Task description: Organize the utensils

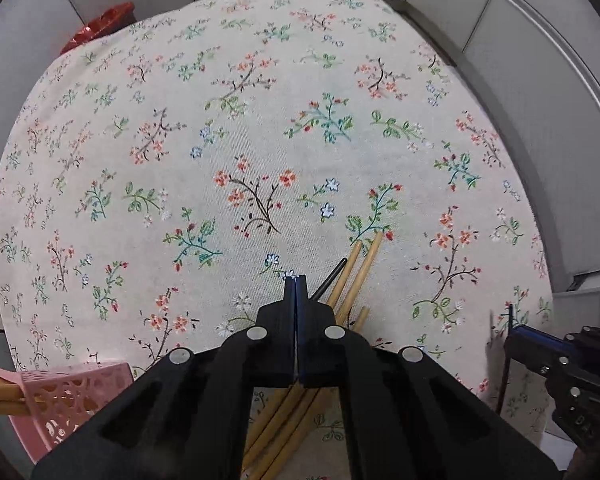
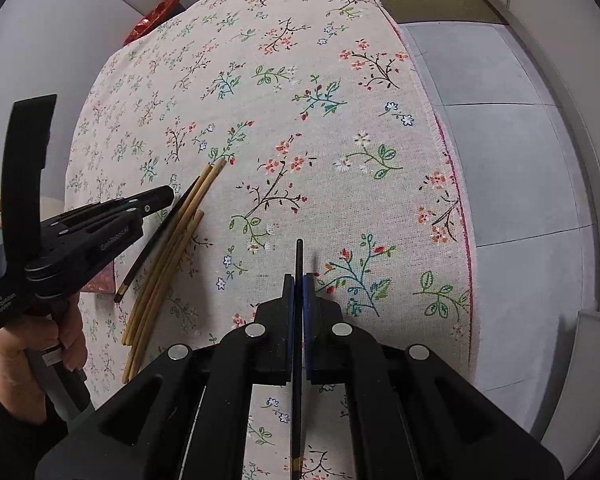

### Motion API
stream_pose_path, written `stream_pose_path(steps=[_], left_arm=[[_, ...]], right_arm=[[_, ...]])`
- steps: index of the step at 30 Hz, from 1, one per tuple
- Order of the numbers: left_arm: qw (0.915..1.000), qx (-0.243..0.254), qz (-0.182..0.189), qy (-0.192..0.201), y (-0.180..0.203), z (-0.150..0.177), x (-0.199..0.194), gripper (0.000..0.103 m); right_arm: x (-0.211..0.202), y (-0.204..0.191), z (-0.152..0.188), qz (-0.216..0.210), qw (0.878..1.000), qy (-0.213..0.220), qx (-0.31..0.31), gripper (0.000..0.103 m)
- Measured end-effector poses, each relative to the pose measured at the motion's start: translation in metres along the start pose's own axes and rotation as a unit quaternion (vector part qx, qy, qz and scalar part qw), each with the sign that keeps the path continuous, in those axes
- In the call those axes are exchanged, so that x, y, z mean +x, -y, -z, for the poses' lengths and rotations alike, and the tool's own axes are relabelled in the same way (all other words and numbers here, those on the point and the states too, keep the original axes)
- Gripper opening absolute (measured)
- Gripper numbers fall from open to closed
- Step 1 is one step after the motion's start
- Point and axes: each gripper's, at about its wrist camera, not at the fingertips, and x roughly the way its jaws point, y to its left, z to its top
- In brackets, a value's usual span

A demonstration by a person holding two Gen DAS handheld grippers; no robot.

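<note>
While right fingers (image 2: 299, 280) pinch a black chopstick (image 2: 299, 256), left fingers (image 1: 295, 280) meet empty beside bamboo chopsticks (image 1: 360, 268).

A home dining spot: floral tablecloth (image 1: 260, 120), tiled floor (image 2: 500, 160).

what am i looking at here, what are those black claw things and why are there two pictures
Each black claw is a hand-held two-finger gripper, one per hand, with a camera looking along its fingers, hence two pictures. The first looks past the left gripper; the second looks past the right gripper and catches a hand holding the left one. Below lies a floral tablecloth with a bundle of light wooden chopsticks beside one black chopstick. The right gripper is shut on another black chopstick. The left is shut, holding nothing. A pink perforated basket sits at the left.
</note>
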Motion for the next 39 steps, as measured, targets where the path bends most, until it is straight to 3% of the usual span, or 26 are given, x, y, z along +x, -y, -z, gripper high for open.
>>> stream_pose_path(steps=[9,16,19,21,23,27,31,35,37,39], left_arm=[[0.9967,0.011,0.021,0.078,0.005,0.024,-0.053,0.000],[0.9961,0.011,0.015,0.086,-0.007,0.024,-0.067,0.000],[0.9976,0.041,0.029,0.049,-0.004,0.017,-0.048,0.001],[0.9979,0.055,-0.004,0.033,0.000,0.014,-0.029,0.001],[0.9980,0.061,-0.012,0.016,-0.001,0.011,-0.012,0.001],[0.9981,0.060,0.003,-0.014,-0.006,0.008,0.013,0.001],[0.9963,0.084,-0.006,-0.019,-0.003,0.006,0.020,0.001],[0.9951,0.092,0.010,-0.034,-0.002,0.001,0.019,0.001],[0.9937,0.105,0.016,-0.037,0.001,0.002,0.015,0.010],[0.9908,0.127,0.007,-0.045,0.008,0.005,0.013,0.030]], right_arm=[[-0.020,-0.013,0.002,0.001,0.999,0.037,-0.021,0.003],[-0.041,-0.020,0.010,-0.009,0.998,0.061,-0.032,0.003],[-0.044,-0.019,0.012,-0.010,0.998,0.065,-0.025,0.003],[-0.042,-0.019,0.013,-0.011,0.998,0.062,-0.021,0.003],[-0.037,-0.018,0.014,-0.010,0.998,0.056,-0.018,0.003],[-0.020,-0.015,0.011,-0.002,0.999,0.036,-0.017,0.003],[-0.004,-0.005,0.003,0.000,1.000,0.015,-0.006,0.003],[0.004,-0.001,-0.001,0.000,1.000,0.006,0.001,0.003],[0.006,-0.002,-0.002,-0.001,1.000,0.003,0.001,0.003],[0.006,-0.003,-0.001,-0.001,1.000,0.002,-0.001,0.003]])
